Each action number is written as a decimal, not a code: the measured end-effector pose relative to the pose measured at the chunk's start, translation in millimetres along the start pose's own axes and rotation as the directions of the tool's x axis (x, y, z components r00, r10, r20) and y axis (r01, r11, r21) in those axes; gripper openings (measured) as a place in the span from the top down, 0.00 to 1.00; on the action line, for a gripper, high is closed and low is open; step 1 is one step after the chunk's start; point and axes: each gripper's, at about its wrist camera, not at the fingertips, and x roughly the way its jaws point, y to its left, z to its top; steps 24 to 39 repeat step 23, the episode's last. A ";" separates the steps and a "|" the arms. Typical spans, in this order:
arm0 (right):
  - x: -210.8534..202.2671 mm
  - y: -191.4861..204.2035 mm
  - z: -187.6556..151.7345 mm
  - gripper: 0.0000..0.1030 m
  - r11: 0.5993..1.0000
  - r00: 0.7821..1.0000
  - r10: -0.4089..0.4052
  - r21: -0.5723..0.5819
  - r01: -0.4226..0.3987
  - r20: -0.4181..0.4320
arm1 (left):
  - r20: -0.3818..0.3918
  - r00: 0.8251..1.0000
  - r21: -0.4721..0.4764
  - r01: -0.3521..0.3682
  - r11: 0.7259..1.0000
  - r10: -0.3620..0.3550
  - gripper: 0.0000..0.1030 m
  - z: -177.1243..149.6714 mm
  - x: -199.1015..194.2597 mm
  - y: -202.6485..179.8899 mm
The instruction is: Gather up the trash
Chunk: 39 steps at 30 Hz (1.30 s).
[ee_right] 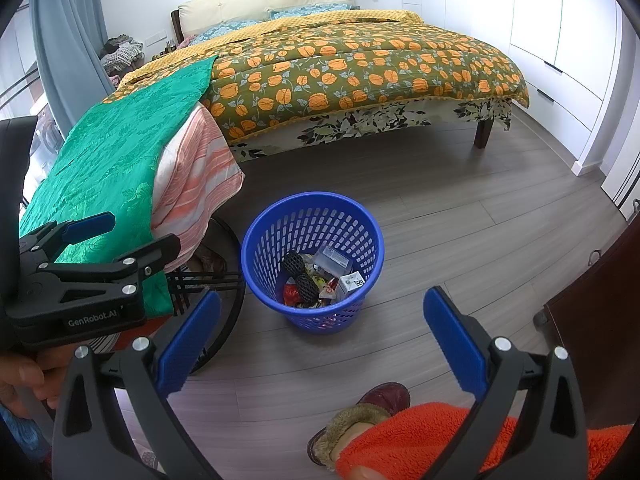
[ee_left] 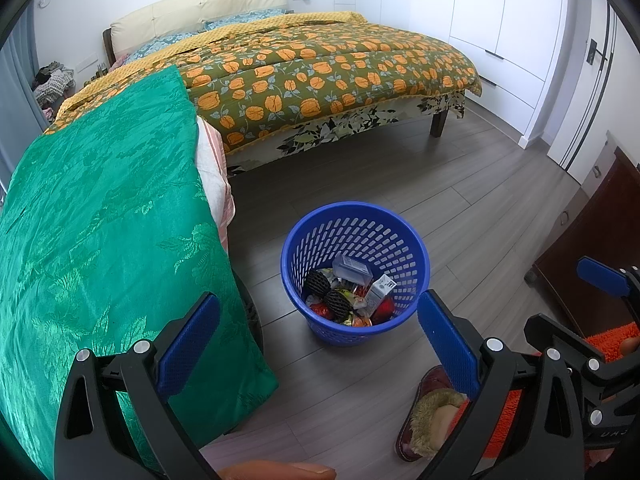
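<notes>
The blue perforated plastic waste basket (ee_left: 355, 272) stands upright on the grey wood-plank floor (ee_left: 460, 184), centre of the frame, with bare floor open above and to its right up to the bed with the orange-flowered quilt (ee_left: 320, 76). At its left, near but apart, hangs the edge of a green patterned cloth (ee_left: 104, 232); a dark wooden cabinet (ee_left: 592, 248) closes the right edge. Inside the basket lie black foam fruit nets (ee_left: 318, 282), a small white carton (ee_left: 380, 288), a clear plastic box (ee_left: 352, 269) and coloured wrappers. The left claw (ee_left: 316, 344) is spread wide and holds nothing; the right claw (ee_right: 320, 344) likewise gapes empty, both low in frame over the floor in front of the basket. A fur-lined maroon slipper (ee_right: 360, 420) sits at the bottom.
</notes>
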 end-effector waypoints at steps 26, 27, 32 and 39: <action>2.7 -3.3 -1.8 0.04 1.000 1.000 -0.003 0.000 0.003 -0.004 | -0.012 1.000 -0.014 0.000 1.000 0.000 0.05 -4.9 1.3 0.8; 2.7 -3.3 -1.8 0.04 1.000 1.000 -0.003 0.000 0.003 -0.004 | -0.012 1.000 -0.014 0.000 1.000 0.000 0.05 -4.9 1.3 0.8; 2.7 -3.3 -1.8 0.04 1.000 1.000 -0.003 0.000 0.003 -0.004 | -0.012 1.000 -0.014 0.000 1.000 0.000 0.05 -4.9 1.3 0.8; 2.7 -3.3 -1.8 0.04 1.000 1.000 -0.003 0.000 0.003 -0.004 | -0.012 1.000 -0.014 0.000 1.000 0.000 0.05 -4.9 1.3 0.8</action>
